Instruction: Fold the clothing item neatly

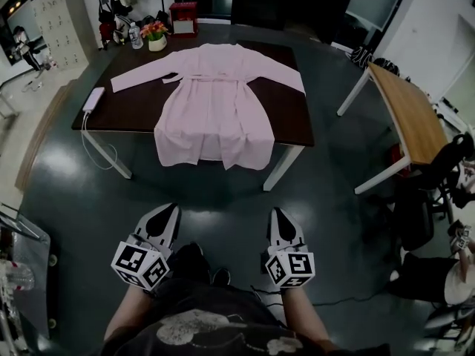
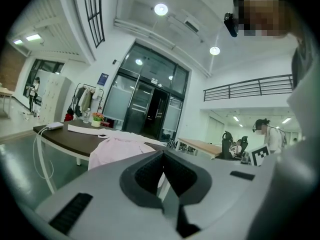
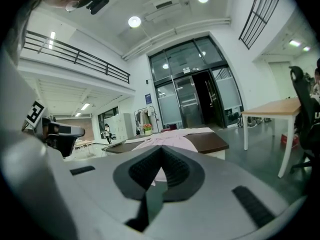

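Left claw [image 1: 168, 213] pressed together and empty, right claw [image 1: 280, 216] likewise closed on nothing, both over the floor well short of the dark bench [image 1: 291, 121], pink robe [image 1: 214, 106] spread flat there, sleeves out, hem hanging over the near edge

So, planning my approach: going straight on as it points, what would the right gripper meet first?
Probably the pink robe, its hem hanging off the table; bare floor lies between it and the right gripper. Depth is uncertain.
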`<state>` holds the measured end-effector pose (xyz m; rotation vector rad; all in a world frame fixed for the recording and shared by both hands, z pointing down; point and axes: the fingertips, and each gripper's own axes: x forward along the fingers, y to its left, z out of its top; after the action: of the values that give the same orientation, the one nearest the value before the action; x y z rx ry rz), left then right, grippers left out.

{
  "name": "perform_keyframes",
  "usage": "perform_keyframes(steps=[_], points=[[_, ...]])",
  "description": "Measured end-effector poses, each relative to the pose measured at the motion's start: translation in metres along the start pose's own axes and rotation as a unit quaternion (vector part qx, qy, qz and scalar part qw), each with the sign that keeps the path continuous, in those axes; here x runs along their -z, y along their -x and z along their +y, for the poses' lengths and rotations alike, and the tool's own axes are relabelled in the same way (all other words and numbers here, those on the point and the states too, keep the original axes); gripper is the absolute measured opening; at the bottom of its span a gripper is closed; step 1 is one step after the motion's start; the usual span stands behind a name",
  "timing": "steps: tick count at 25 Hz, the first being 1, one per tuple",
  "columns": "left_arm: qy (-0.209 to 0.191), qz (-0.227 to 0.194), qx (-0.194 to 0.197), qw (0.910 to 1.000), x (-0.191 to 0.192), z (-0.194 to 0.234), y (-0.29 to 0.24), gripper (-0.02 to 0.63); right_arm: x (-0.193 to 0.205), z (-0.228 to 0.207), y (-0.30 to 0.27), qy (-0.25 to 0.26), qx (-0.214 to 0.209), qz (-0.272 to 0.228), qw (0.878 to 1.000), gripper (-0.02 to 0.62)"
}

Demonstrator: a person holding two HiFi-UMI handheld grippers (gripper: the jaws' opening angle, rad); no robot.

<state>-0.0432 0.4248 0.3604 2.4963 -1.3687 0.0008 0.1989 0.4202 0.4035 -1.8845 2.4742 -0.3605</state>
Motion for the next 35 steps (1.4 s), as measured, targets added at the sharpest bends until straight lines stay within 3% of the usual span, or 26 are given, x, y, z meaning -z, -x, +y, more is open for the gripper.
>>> perform_keyframes(steps=[7, 16, 26, 35], points=[[0.003, 0.021, 0.012, 0.9997, 0.01, 0.015, -0.053, 0.01, 0.007, -0.044, -0.024, -0.014, 0.038, 0.014, 0.999, -0.009], [0.004, 0.052, 0.068, 0.9964, 0.005, 0.045, -0.203, 0.01, -0.017, -0.129, -0.113, -0.013, 0.11, 0.013, 0.994, -0.009], [-0.021, 0.065, 0.11, 0.9916, -0.039, 0.08, -0.345, 0.01, -0.057, -0.2, -0.225, -0.032, 0.16, 0.011, 0.987, -0.009], [-0.023, 0.09, 0.15, 0.9843, -0.037, 0.05, -0.424, 0.01, -0.082, -0.272, -0.252, -0.032, 0.194, -0.011, 0.98, -0.009]])
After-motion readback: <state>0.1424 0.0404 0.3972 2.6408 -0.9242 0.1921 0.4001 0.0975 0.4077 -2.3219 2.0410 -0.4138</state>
